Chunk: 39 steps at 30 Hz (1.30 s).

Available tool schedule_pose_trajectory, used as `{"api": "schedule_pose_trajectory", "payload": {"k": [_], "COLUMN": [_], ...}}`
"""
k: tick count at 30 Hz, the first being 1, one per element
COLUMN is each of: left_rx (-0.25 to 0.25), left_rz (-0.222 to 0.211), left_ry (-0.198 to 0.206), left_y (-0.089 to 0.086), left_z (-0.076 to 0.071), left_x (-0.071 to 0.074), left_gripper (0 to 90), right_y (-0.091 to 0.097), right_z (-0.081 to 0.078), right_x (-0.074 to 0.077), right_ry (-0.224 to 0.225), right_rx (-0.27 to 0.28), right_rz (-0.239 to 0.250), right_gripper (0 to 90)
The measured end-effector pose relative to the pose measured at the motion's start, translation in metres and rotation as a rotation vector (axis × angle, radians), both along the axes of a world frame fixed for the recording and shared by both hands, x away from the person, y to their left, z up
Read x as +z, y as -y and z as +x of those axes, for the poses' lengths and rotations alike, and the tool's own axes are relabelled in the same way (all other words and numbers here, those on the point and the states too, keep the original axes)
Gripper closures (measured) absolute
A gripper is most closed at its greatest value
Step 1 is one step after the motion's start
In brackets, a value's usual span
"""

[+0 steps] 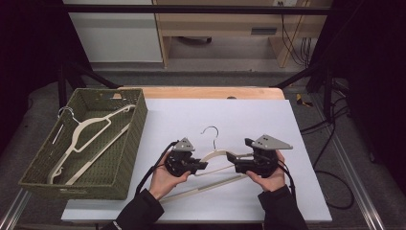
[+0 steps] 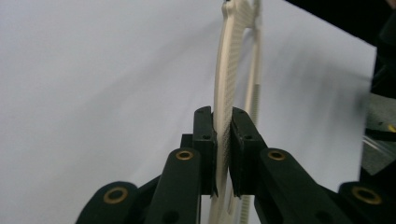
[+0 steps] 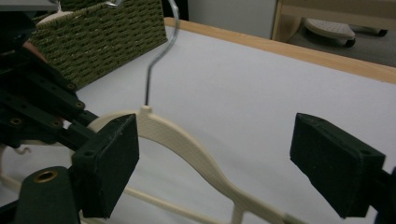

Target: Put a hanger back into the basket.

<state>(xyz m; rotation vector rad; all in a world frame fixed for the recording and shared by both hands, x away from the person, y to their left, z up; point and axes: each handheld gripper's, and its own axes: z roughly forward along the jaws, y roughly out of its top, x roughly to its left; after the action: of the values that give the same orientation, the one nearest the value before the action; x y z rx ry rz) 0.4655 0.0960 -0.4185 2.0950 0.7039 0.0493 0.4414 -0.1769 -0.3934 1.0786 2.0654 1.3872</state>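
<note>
A cream plastic hanger (image 1: 216, 155) with a metal hook lies across the white tabletop, between my two grippers. My left gripper (image 1: 204, 166) is shut on the hanger's left shoulder; in the left gripper view both pads (image 2: 205, 135) press on the ribbed cream arm (image 2: 228, 70). My right gripper (image 1: 231, 158) faces it from the right with its jaws wide open. In the right gripper view the hanger's arm (image 3: 187, 144) runs between the open pads (image 3: 109, 158) without touching either, and the left gripper (image 3: 42, 112) shows at the left edge.
A green woven basket (image 1: 129, 143) stands at the table's left, holding another cream hanger (image 1: 88, 129). The white mat (image 1: 230, 110) stretches bare behind the hanger up to a wooden table edge (image 1: 206, 92). Cables trail from both grippers toward the person's sleeves.
</note>
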Motion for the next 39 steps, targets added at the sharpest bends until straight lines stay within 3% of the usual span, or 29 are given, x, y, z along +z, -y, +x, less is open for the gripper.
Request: {"api": "schedule_pose_trajectory", "payload": {"k": [2,7,11,16,23,28,34,39], "left_rx": [-0.004,0.014,0.022,0.045,0.078,0.097,0.133,0.164], "left_rz": [-0.016,-0.008,-0.037,-0.046,-0.069,-0.074,-0.091,-0.088], "left_ry": [0.011,0.051,0.054,0.102,0.173,0.198,0.236,0.260], "left_y": [-0.002,-0.009,-0.018,-0.032,-0.060,-0.074,-0.103,-0.125], "left_z": [-0.003,-0.009,-0.009,-0.012,-0.016,-0.016,-0.016,-0.014], "left_x": [0.005,0.015,0.023,0.042,0.079,0.096,0.120,0.132], "left_gripper": [83.7,84.7,84.7,84.7,84.7,84.7,84.6,84.6], "right_y": [0.007,0.020,0.028,0.038,0.043,0.042,0.046,0.048], "right_z": [-0.004,-0.012,-0.015,-0.018,-0.019,-0.019,-0.018,-0.017], "right_x": [0.002,0.005,0.007,0.006,0.004,0.002,0.000,-0.001], "right_ry": [0.009,0.034,0.036,0.037,0.034,0.033,0.033,0.030], "right_rx": [-0.003,-0.003,-0.010,-0.029,-0.042,-0.044,-0.037,-0.042], "right_rz": [0.015,0.024,0.045,0.051,0.060,0.058,0.045,0.047], "right_gripper": [12.9,8.4,7.7,7.4,6.7,6.3,6.1,5.8]}}
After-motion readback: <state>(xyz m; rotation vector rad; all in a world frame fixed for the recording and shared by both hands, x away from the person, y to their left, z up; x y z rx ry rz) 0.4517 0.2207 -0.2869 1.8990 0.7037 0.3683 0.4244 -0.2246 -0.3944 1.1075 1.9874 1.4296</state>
